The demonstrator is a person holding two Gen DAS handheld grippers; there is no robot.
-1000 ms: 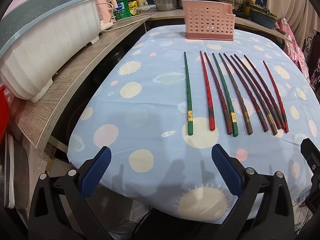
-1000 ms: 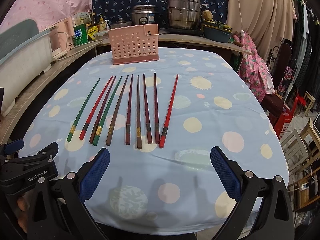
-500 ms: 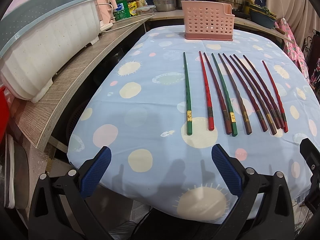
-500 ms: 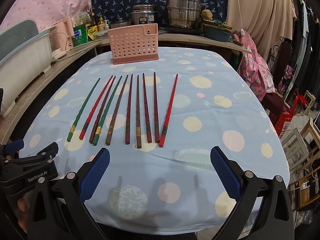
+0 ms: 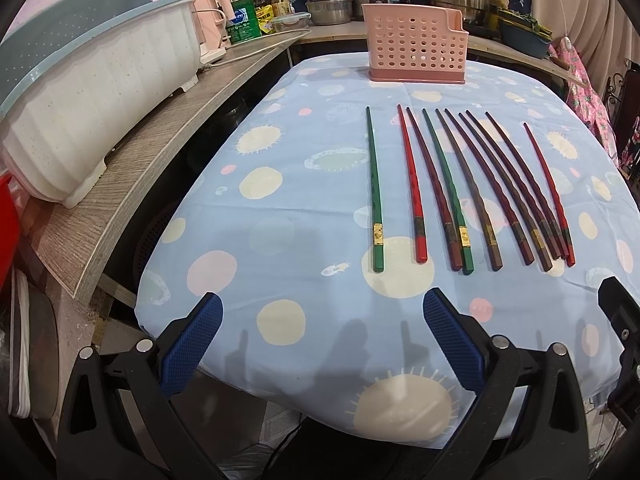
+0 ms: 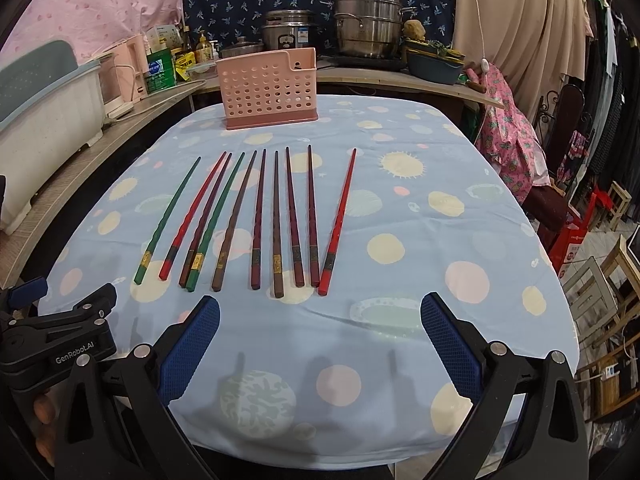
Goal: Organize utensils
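Several chopsticks lie side by side on the spotted blue tablecloth: a green chopstick (image 5: 375,192) at the left end, a bright red chopstick (image 6: 339,221) at the right end, dark red, brown and green ones between. A pink perforated utensil basket (image 5: 416,49) (image 6: 268,88) stands upright beyond their tips. My left gripper (image 5: 320,340) hovers open at the near table edge, left of the row. Over the same edge, right of centre, my right gripper (image 6: 320,340) is open and holds nothing. The left gripper's body (image 6: 60,336) also shows in the right wrist view.
A wooden counter (image 5: 132,168) runs along the table's left side with a large white dish rack (image 5: 88,92), a pink kettle and bottles. Steel pots (image 6: 368,28) stand behind the basket. Chairs and a red box (image 6: 576,240) crowd the floor at the right.
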